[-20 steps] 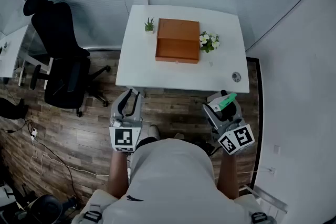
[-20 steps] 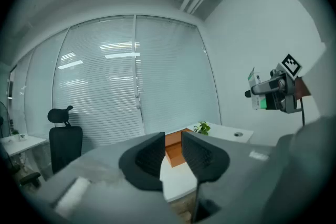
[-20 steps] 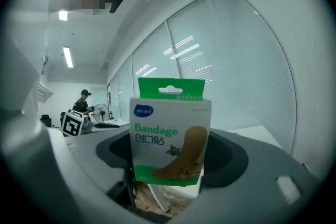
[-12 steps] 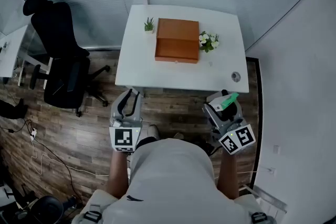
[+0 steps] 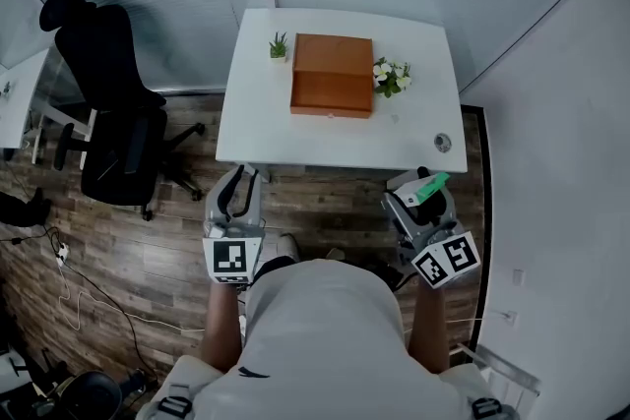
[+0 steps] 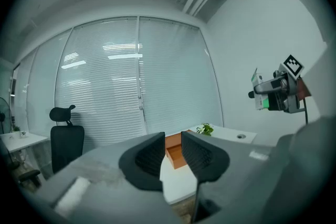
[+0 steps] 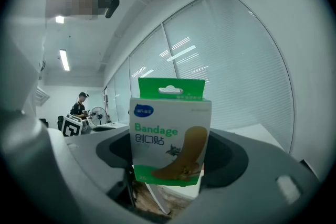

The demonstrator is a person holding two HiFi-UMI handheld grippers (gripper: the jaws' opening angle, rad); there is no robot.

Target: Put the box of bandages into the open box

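Observation:
An orange wooden box [image 5: 333, 76] lies at the back middle of the white table [image 5: 335, 141], its lid side toward the far edge. My right gripper [image 5: 419, 194] hovers off the table's near right corner, shut on a white and green box of bandages [image 5: 430, 185] that stands upright between its jaws [image 7: 169, 134]. My left gripper [image 5: 241, 180] hangs off the near left corner, its jaws nearly together and holding nothing. Through their narrow gap the left gripper view shows the orange box [image 6: 174, 157], with the right gripper [image 6: 273, 93] and bandage box [image 6: 261, 98] at the right.
A small potted plant [image 5: 281, 46] stands left of the orange box and a bunch of white flowers [image 5: 391, 77] right of it. A round cap [image 5: 442, 144] sits in the table's near right. A black office chair [image 5: 113, 103] stands left; a wall runs close on the right.
Almost nothing has changed; the right gripper with the bandage box has drifted very slightly, and the left gripper stays where it was.

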